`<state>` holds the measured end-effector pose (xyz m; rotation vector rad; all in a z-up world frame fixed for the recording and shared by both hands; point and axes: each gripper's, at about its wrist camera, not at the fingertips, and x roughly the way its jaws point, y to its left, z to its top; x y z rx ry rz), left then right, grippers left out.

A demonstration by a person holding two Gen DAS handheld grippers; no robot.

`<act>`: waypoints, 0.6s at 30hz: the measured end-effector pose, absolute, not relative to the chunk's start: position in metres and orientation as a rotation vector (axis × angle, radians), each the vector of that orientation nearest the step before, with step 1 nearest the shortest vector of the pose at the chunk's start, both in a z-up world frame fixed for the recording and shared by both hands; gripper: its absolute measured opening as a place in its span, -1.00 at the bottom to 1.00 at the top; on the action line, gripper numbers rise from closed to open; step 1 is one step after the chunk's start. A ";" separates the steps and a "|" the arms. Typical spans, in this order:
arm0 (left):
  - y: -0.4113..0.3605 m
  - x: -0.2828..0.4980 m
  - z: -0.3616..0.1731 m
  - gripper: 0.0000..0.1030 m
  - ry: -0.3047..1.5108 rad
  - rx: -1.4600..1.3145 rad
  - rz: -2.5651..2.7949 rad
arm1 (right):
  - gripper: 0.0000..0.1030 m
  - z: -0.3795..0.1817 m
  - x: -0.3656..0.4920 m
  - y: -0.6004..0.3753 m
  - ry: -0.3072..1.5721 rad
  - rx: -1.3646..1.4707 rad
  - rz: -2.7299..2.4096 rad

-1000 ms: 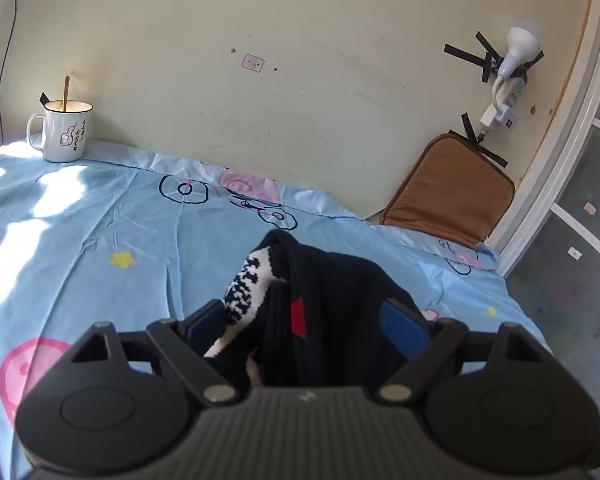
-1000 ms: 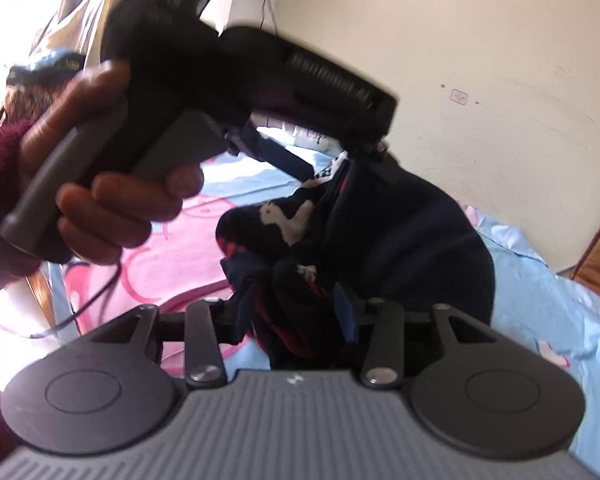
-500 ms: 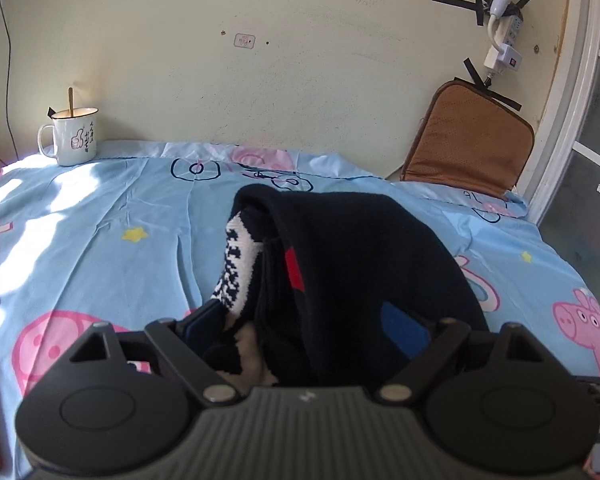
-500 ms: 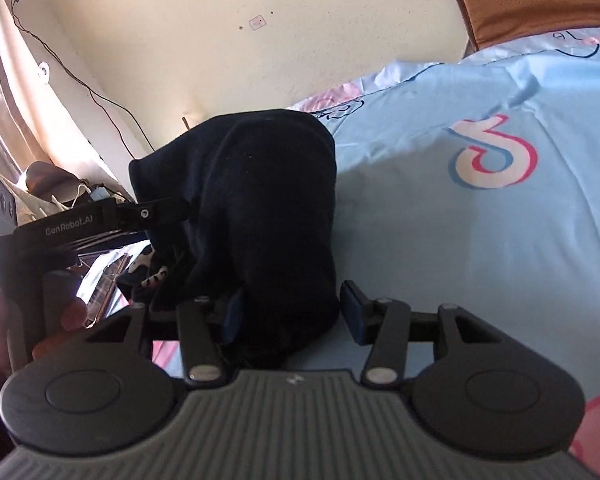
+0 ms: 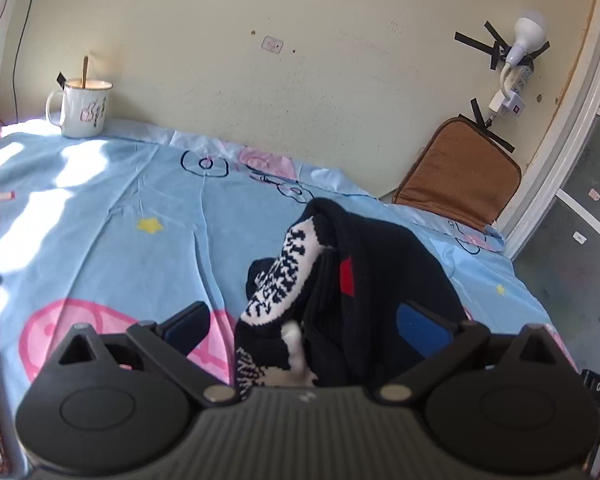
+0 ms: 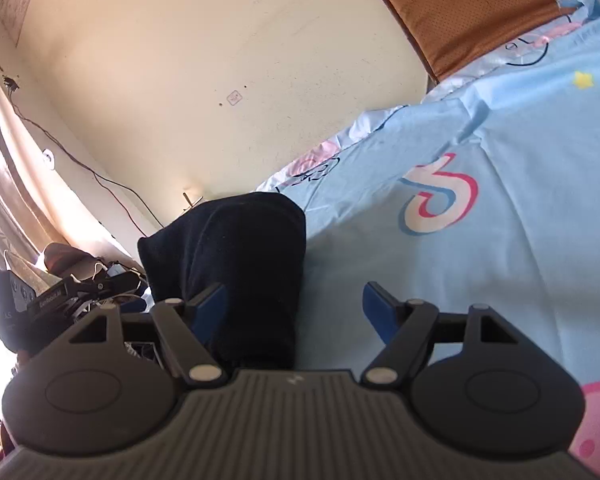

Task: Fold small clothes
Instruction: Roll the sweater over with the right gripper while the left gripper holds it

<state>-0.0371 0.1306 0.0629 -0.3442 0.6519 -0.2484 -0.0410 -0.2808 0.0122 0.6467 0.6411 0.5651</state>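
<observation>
With both the left gripper (image 5: 306, 328) and right gripper (image 6: 294, 306) just spread wide around it, the bunched dark knit sweater (image 5: 352, 292) may slump and unfold on the bedsheet (image 5: 100, 216).

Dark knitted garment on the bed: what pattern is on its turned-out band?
White with black speckled knit pattern, clearest in the left wrist view.

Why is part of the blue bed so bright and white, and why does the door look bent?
Left wrist view: sunlight falls in patches on the light blue cartoon bedsheet near the white enamel mug, washing it out; the fisheye lens bends the white door frame. Right wrist view: glare whitens the left edge, and the dark navy knitted garment looks almost plain black.
</observation>
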 end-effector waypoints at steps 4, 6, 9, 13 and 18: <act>0.144 -0.033 0.058 1.00 0.664 -0.392 -0.260 | 0.51 0.017 -0.034 -0.287 0.633 0.641 0.572; 0.152 -0.031 0.057 1.00 0.671 -0.416 -0.263 | 0.51 0.017 -0.025 -0.287 0.635 0.653 0.588; 0.161 -0.023 0.054 1.00 0.695 -0.472 -0.282 | 0.54 0.014 -0.011 -0.282 0.652 0.662 0.612; 0.156 -0.013 0.048 1.00 0.725 -0.491 -0.324 | 0.55 0.008 0.008 -0.266 0.709 0.669 0.677; 0.134 -0.003 0.032 1.00 0.792 -0.408 -0.353 | 0.66 0.005 0.029 -0.234 0.766 0.634 0.788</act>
